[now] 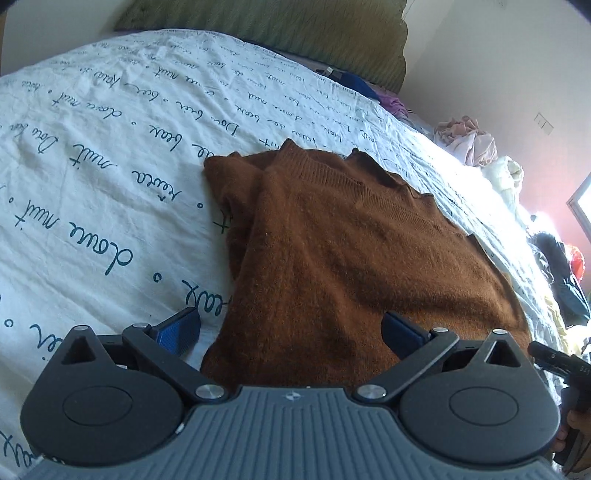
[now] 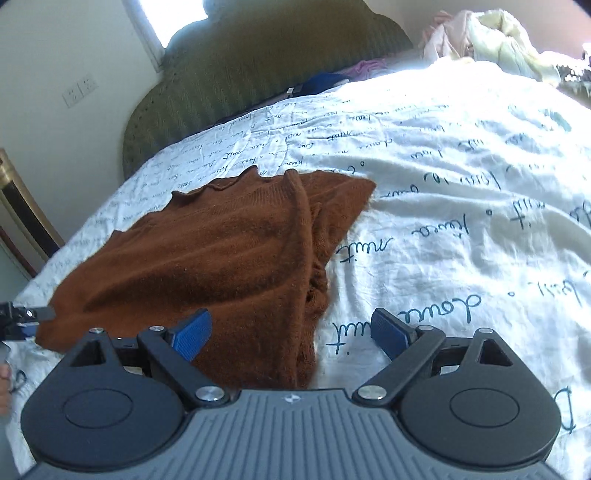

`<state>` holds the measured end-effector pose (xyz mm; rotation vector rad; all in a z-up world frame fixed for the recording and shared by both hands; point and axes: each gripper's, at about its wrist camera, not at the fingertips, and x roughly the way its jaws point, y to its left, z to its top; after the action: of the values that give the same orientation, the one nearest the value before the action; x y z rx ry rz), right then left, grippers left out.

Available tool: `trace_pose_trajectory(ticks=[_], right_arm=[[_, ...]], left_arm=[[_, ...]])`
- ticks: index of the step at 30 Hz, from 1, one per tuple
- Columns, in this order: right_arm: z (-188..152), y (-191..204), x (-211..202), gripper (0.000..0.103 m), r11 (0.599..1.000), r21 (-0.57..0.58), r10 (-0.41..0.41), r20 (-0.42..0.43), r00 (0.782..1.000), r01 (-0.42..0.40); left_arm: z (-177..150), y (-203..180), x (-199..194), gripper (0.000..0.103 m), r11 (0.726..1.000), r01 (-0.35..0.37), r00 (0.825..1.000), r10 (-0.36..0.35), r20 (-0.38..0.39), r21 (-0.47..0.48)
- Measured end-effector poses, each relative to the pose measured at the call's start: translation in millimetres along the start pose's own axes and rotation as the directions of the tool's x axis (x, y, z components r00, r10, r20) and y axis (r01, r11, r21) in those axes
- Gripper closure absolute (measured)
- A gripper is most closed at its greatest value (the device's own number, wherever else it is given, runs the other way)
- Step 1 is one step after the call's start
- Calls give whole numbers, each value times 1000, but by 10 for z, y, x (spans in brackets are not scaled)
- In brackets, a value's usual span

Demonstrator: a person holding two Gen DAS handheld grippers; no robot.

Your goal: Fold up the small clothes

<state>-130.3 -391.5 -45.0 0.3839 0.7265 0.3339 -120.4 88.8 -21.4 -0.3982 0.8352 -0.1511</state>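
Brown sweater (image 1: 351, 251) on bed (image 1: 92, 155) partly folded, final fold pending; left gripper (image 1: 291, 332) and right gripper (image 2: 291, 334) fingers spread, empty.

A white bed sheet (image 1: 92, 155) printed with dark green handwriting is covering the bed. An olive green headboard (image 2: 258, 70) is standing at the far end against a cream wall (image 1: 498, 55). A pile of pale pink and cream laundry (image 1: 476, 144) is lying at the bed's edge, and a wall socket (image 2: 79, 88) is sitting near a bright window (image 2: 173, 18).

Sweater (image 1: 351, 251) on bedsheet (image 1: 110, 155), headboard (image 1: 280, 33) behind.
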Motion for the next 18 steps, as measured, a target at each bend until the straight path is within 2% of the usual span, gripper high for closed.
trace_pose_trajectory(ticks=[3, 4, 5, 7, 8, 9, 10, 11, 12, 13, 14, 18], right_arm=[[-22, 76, 99, 13, 1000, -23, 0, -24, 1000, 0], [-41, 138, 124, 20, 999, -48, -1, -31, 1000, -1], [-61, 190, 140, 31, 998, -65, 0, -36, 999, -2], [-99, 272, 177, 45, 996, -84, 0, -48, 999, -4], [-108, 294, 191, 48, 996, -92, -2, -46, 999, -2], [-104, 299, 207, 51, 996, -90, -1, -47, 999, -4], [-94, 291, 216, 54, 996, -85, 4, -48, 999, -8], [-82, 277, 217, 62, 997, -77, 7, -48, 999, -11], [-73, 261, 216, 69, 998, -68, 8, -46, 999, -11], [-69, 248, 217, 83, 998, -60, 15, -46, 999, -17], [-68, 245, 222, 88, 998, -58, 22, -47, 999, -25], [-73, 264, 160, 93, 998, -51, 30, -21, 999, -31]], left_arm=[[86, 101, -7, 2, 994, 73, 997, -75, -24, -84], [110, 132, -8, 5, 988, 104, 994, -108, -32, -111], [128, 172, 6, 6, 980, 140, 988, -147, -45, -139], [155, 237, 65, 18, 968, 173, 979, -190, -76, -182], [170, 258, 99, 22, 964, 181, 975, -201, -92, -196], [191, 277, 117, 32, 961, 184, 973, -208, -102, -206], [211, 288, 129, 53, 960, 189, 970, -215, -109, -208], [229, 310, 157, 66, 956, 195, 966, -226, -126, -218], [235, 343, 197, 88, 949, 205, 959, -244, -146, -241], [241, 383, 233, 89, 940, 222, 950, -268, -158, -257], [244, 411, 252, 90, 938, 232, 946, -279, -162, -258], [313, 481, 232, 92, 927, 267, 933, -317, -173, -262]])
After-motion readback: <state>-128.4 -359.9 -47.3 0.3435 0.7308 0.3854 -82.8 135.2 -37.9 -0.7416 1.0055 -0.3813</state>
